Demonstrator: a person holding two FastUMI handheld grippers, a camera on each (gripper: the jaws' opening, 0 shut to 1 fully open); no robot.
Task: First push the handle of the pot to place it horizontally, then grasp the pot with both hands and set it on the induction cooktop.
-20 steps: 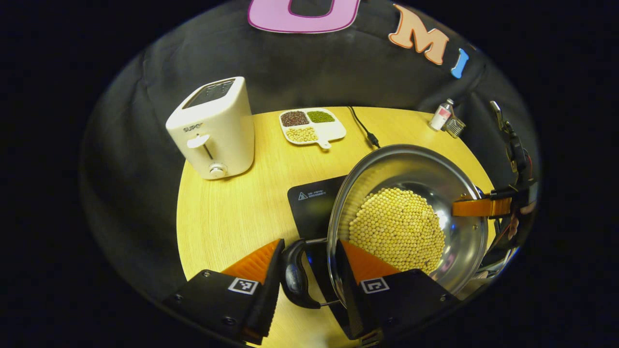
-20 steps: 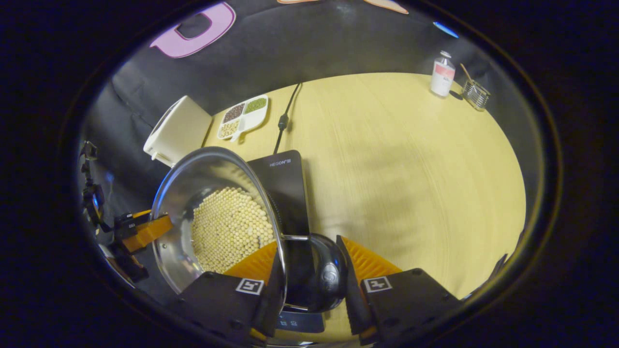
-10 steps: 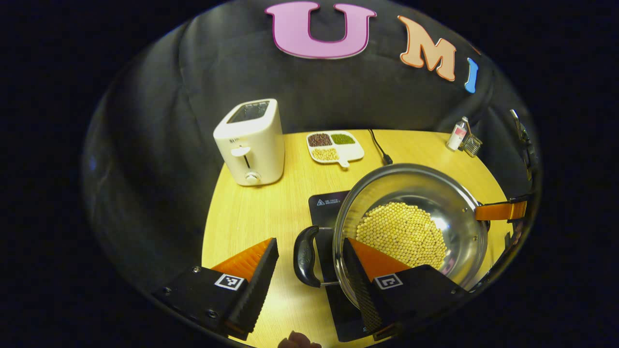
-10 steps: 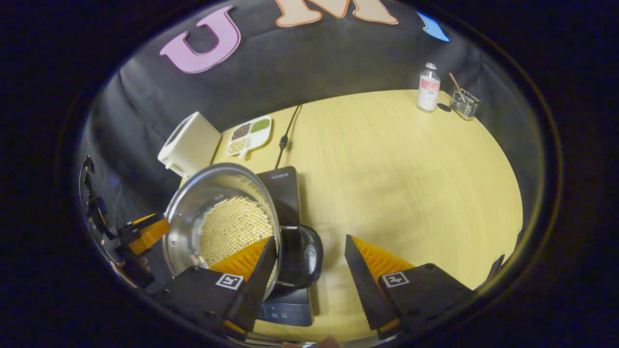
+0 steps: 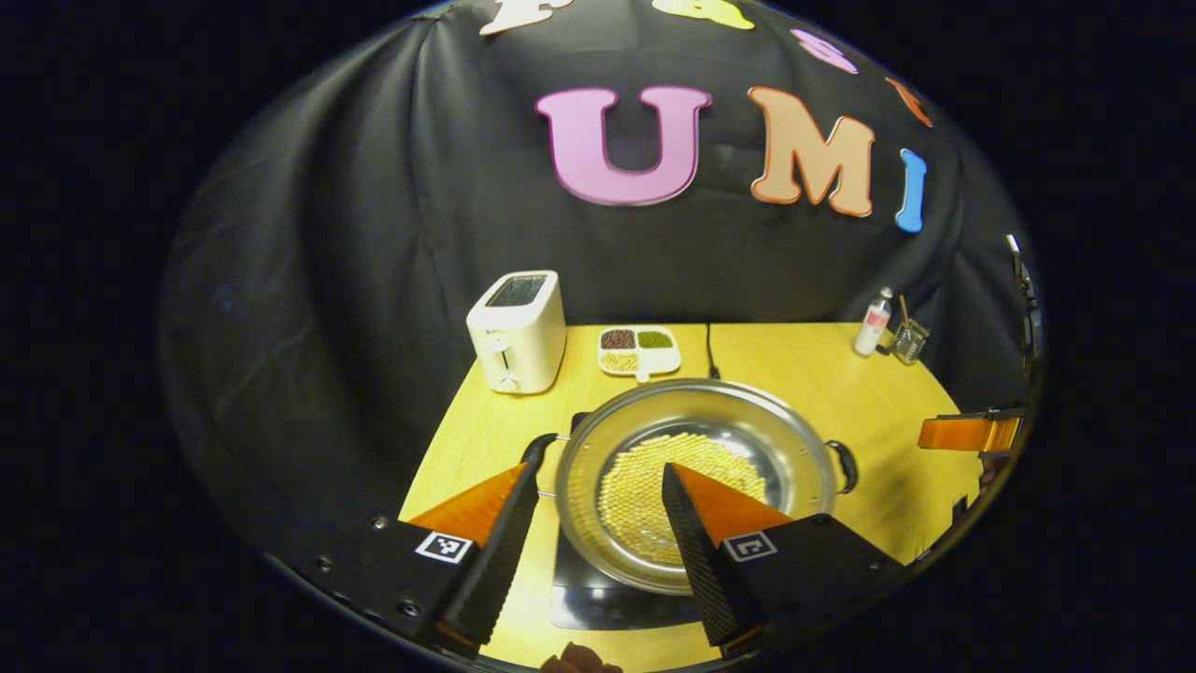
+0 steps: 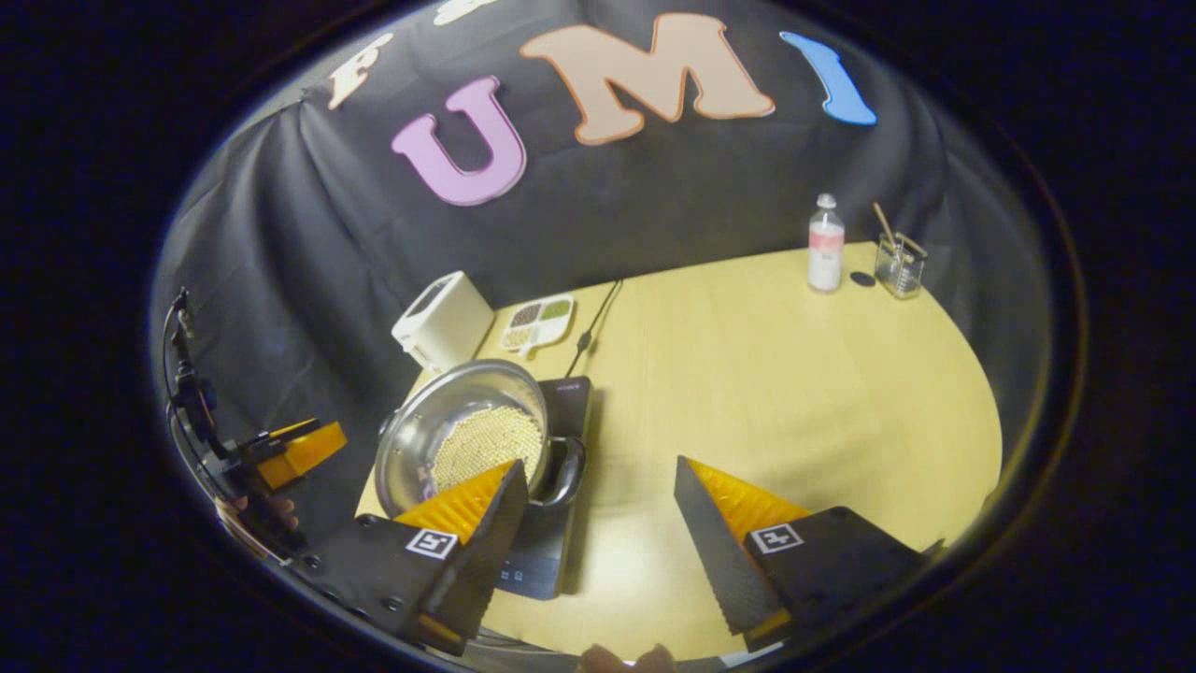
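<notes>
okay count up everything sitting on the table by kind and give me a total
Pot of beans: 1
Induction cooktop: 1
Toaster: 1
Divided dish of beans: 1
Bottle: 1
Glass holder: 1
Power cord: 1
Total: 7

Dim booth, warm light falling from above onto the table (image 6: 794, 374), which glows yellow against the dark cloth wall. There's a bright glint along the rim of the pot (image 5: 696, 397), and its metal inside shines softly. A faint shadow lies beside the bottle (image 6: 826, 245). Fisheye bending curves the table edge, and the borders go soft and dark.
</notes>
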